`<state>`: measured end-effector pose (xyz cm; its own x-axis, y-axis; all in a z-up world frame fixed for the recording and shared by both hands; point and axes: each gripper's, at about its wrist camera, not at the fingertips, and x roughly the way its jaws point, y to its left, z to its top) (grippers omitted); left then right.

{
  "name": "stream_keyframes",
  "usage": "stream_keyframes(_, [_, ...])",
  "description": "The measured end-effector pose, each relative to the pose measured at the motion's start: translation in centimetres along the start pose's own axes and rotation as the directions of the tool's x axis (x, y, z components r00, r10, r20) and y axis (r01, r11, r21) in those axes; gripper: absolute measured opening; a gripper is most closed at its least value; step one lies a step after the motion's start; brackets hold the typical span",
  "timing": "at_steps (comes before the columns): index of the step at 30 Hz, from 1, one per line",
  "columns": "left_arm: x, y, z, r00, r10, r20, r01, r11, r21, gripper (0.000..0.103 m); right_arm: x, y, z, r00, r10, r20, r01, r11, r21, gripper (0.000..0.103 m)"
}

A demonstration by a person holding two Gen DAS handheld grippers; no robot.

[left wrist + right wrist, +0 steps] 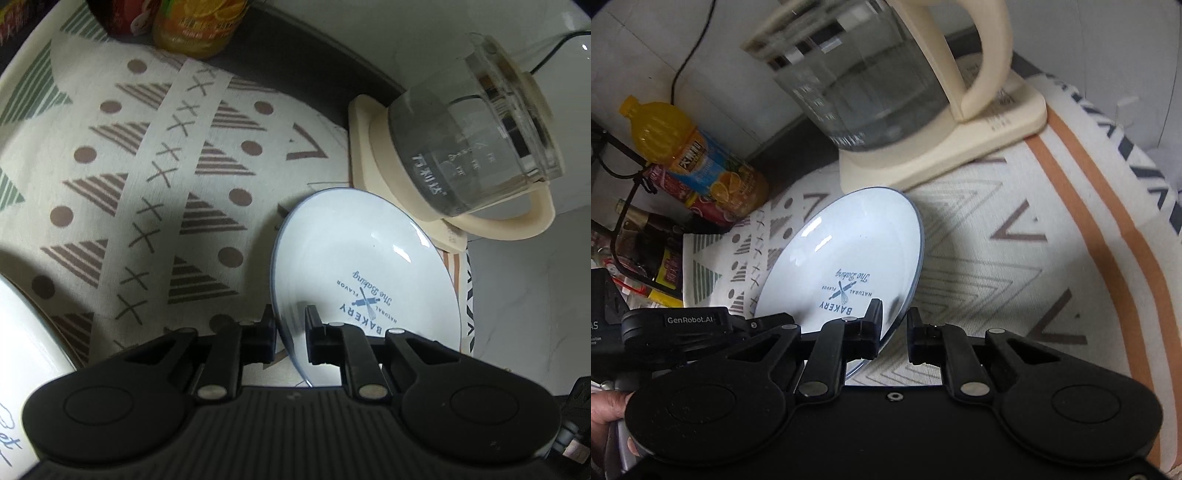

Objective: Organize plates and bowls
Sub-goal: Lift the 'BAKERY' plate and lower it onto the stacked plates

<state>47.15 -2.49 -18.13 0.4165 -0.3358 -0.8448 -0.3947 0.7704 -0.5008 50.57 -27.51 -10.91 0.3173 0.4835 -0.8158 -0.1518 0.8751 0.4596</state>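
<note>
A white plate with a thin blue rim and a blue "BAKERY" print (369, 273) is held tilted above the patterned tablecloth (122, 177). My left gripper (290, 332) is shut on its left rim, one finger on each face. My right gripper (894, 328) is shut on the opposite rim of the same plate (846, 258). Part of another white dish (22, 354) with blue script shows at the lower left of the left wrist view.
A glass kettle with cream handle (476, 144) stands on its cream base (945, 147) just behind the plate. An orange juice bottle (698, 155), other bottles and a black wire rack (624, 206) stand at the back left. The table's edge (469, 295) runs to the right.
</note>
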Motion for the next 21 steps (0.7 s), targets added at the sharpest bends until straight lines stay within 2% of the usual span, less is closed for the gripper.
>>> stream_keyframes(10, [-3.9,0.3,0.0,0.997,-0.036,0.067,0.035,0.999,0.017,0.013,-2.1,2.7,-0.5,0.998,0.011,0.057,-0.008,0.999,-0.046,0.013])
stream_keyframes(13, [-5.5,0.9,-0.3,0.994,-0.044,0.097,0.043,0.999,0.015,0.013,-2.7,3.6,-0.8,0.998,0.025,0.061,-0.024,0.999,-0.032,0.014])
stream_keyframes(21, [-9.2,2.9,-1.2,0.988,-0.056,0.144,0.056,0.998,0.005,0.013,-4.2,7.3,-1.8,0.995,0.043,0.095,-0.035,0.996,-0.080,0.014])
